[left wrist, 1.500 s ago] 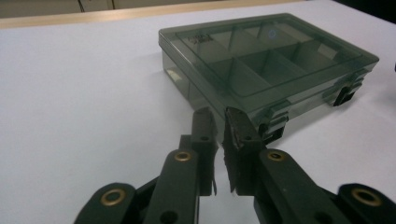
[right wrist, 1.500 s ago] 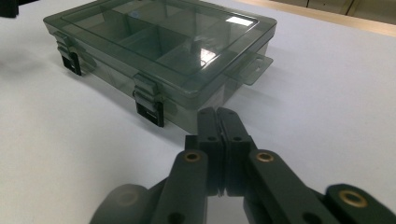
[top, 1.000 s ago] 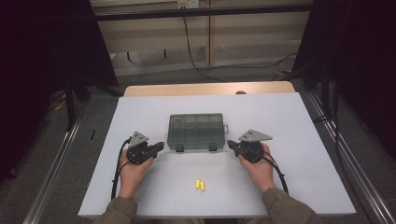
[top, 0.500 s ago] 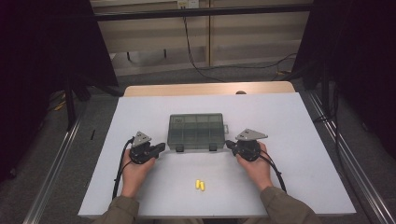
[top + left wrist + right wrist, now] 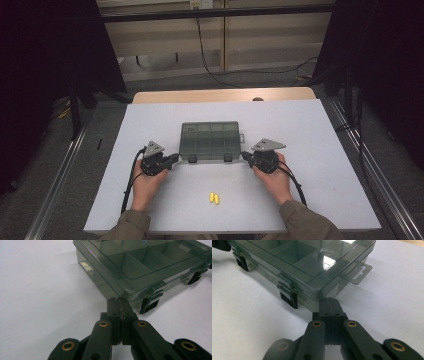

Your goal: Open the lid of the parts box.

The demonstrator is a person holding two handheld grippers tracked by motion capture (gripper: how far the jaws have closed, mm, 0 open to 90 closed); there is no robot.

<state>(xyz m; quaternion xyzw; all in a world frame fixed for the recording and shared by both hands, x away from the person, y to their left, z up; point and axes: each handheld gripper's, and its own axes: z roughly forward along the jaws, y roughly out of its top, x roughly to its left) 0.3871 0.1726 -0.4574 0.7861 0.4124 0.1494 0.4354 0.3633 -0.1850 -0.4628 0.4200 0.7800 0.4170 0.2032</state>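
Note:
A smoky clear compartment box (image 5: 210, 141) lies closed on the white table (image 5: 310, 130), two black latches on its near side. My left gripper (image 5: 174, 158) rests at the box's near left corner, jaws shut with nothing between them. In the left gripper view its tips (image 5: 118, 300) sit right at the box's corner (image 5: 130, 287), beside a latch (image 5: 149, 304). My right gripper (image 5: 245, 156) rests at the near right corner, also shut and holding nothing. In the right gripper view its tips (image 5: 329, 300) meet the box wall (image 5: 319, 291) next to a latch (image 5: 288, 297). Two small yellow pieces (image 5: 214, 198) lie nearer the front edge.
A hang tab (image 5: 357, 273) sticks out of the box's right side. A wooden board (image 5: 225, 95) borders the table's far edge. Cables trail back from both grippers along the person's forearms (image 5: 295, 185). Metal rails (image 5: 60, 175) run beside the table.

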